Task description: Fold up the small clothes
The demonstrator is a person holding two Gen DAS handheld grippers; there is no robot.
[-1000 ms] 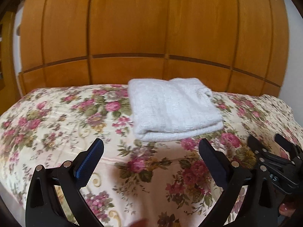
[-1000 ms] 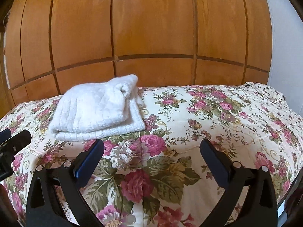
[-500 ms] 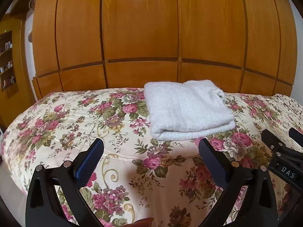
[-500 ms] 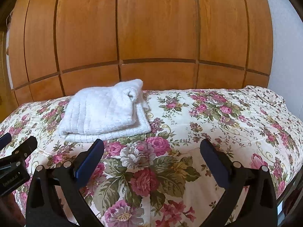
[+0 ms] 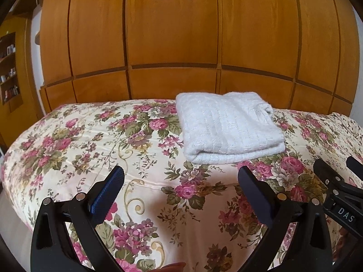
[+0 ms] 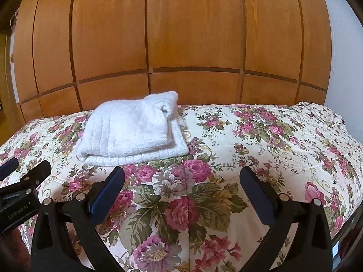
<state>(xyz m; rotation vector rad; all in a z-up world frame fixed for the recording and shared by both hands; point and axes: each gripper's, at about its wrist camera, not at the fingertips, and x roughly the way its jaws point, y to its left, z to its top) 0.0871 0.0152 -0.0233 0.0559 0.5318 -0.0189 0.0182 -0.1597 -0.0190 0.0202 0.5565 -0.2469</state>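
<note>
White knit garment (image 5: 229, 128) lies folded on floral bedspread (image 5: 90, 149), at 12 o'clock from left gripper (image 5: 181, 181); right gripper (image 6: 181, 181) alongside. Both claws wide, empty. Fold looks complete; next, likely fetch another piece.

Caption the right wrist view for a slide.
Open right claw above floral bedspread, folded white garment ahead-left, wooden wardrobe behind.
</note>
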